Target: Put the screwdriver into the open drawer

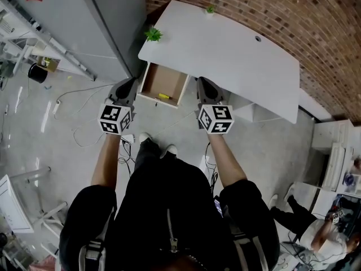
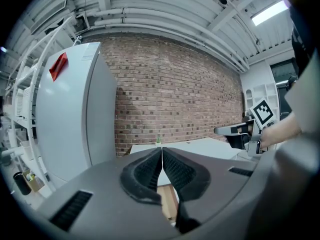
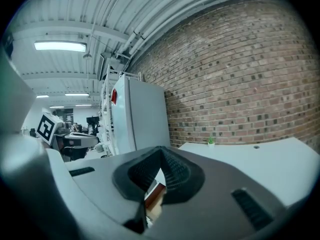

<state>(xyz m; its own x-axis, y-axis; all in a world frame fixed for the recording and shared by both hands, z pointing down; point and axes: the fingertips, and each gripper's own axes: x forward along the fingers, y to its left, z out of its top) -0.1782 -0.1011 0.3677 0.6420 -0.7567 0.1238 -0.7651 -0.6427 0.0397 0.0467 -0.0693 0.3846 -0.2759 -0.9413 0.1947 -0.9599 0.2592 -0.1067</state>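
Note:
A yellow-handled screwdriver (image 1: 164,96) lies inside the open wooden drawer (image 1: 148,82) under the white desk (image 1: 237,55). My left gripper (image 1: 128,85) hangs just left of the drawer, shut and empty. My right gripper (image 1: 203,84) hangs just right of the drawer, also shut with nothing between its pads. In the left gripper view the left gripper (image 2: 162,150) has its pads closed tip to tip, with the desk (image 2: 200,146) beyond and a slice of the drawer (image 2: 167,204) below. In the right gripper view the right gripper (image 3: 160,150) is equally closed, the drawer edge (image 3: 154,198) showing underneath.
A tall grey cabinet (image 1: 107,21) stands left of the desk against the brick wall (image 1: 271,10). Two small green plants (image 1: 153,35) sit on the desk. Cables (image 1: 79,103) trail on the floor. Shelving (image 1: 338,162) and a seated person (image 1: 316,230) are at the right.

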